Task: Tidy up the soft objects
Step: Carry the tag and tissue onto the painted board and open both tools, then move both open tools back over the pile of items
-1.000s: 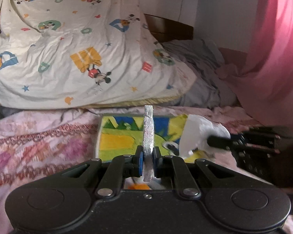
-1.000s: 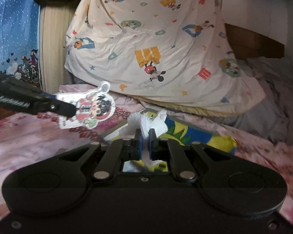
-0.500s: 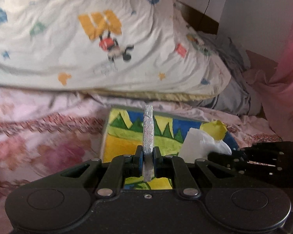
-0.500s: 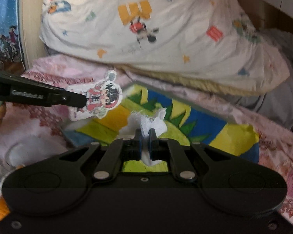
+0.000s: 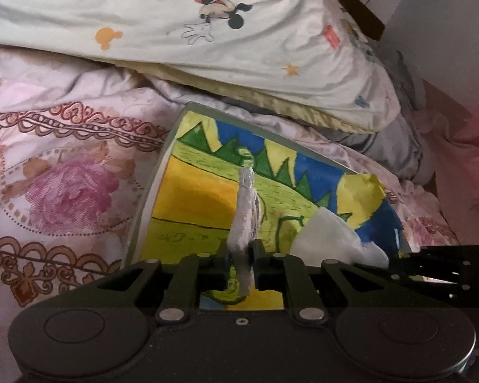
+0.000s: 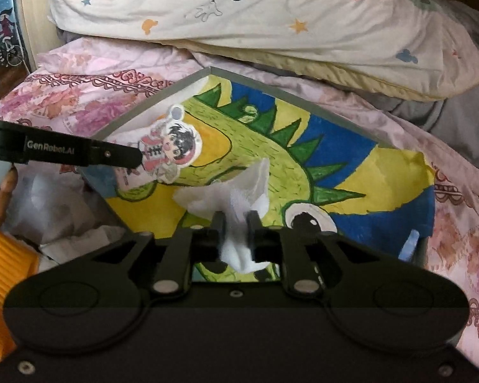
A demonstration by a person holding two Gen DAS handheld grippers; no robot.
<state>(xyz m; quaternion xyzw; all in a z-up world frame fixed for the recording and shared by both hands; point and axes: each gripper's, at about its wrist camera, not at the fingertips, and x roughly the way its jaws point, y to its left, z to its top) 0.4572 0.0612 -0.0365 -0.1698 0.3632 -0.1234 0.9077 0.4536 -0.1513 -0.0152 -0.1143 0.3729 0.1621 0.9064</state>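
Both claws are now brought lower over the dinosaur picture [image 6: 351, 159]; the left claw [image 5: 242, 255] is clenched on a flat figure [image 6: 169, 146], the right claw [image 6: 236, 233] on a white tissue [image 6: 239, 188]; neither is yet put down.

Cartoon-print quilt [image 5: 207, 32] lies above floral bedsheet [image 5: 64, 166].

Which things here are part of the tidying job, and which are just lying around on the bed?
In the job:
- cartoon figure cutout, held by the left tool
- white cloth, held by the right tool
- dinosaur picture board beneath both

Just lying about:
- cartoon mouse quilt
- pink flowered bedspread
- grey cloth
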